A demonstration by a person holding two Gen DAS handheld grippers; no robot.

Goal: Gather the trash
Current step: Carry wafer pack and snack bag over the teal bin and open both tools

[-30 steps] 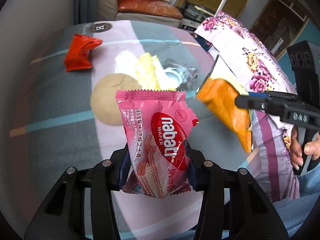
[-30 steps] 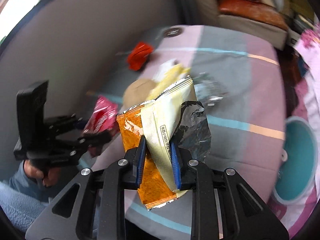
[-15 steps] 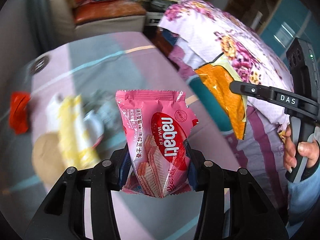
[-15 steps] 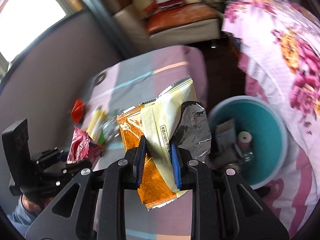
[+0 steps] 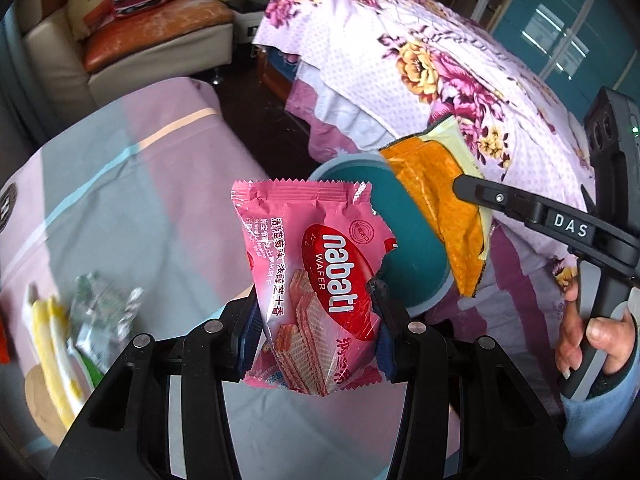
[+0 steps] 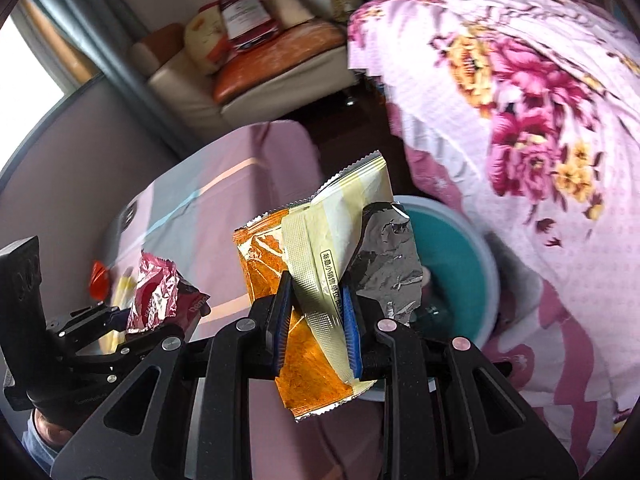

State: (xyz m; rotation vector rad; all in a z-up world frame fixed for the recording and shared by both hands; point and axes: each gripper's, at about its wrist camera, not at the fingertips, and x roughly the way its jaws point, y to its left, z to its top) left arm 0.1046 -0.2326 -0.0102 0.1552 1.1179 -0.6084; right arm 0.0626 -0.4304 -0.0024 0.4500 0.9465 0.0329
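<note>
Clamped upright in the left gripper point(image 5: 316, 320): a pink wafer wrapper point(image 5: 316, 280), fingers partly closed on its sides; pinched narrowly in the right gripper point(image 6: 316, 312): an orange and yellow snack bag point(image 6: 320, 300) with torn foil showing. Just beyond both, down on the floor between the striped bed point(image 5: 120, 184) and the flowered quilt point(image 5: 440, 60), a teal bin point(image 5: 412, 256) already holding some rubbish. Best to carry each wrapper fully over the bin's mouth, past the rim point(image 6: 490, 280), before opening the fingers wide, since light crinkly packets likely cling or drift; more litter point(image 5: 88, 320) left farther back on the bed.
</note>
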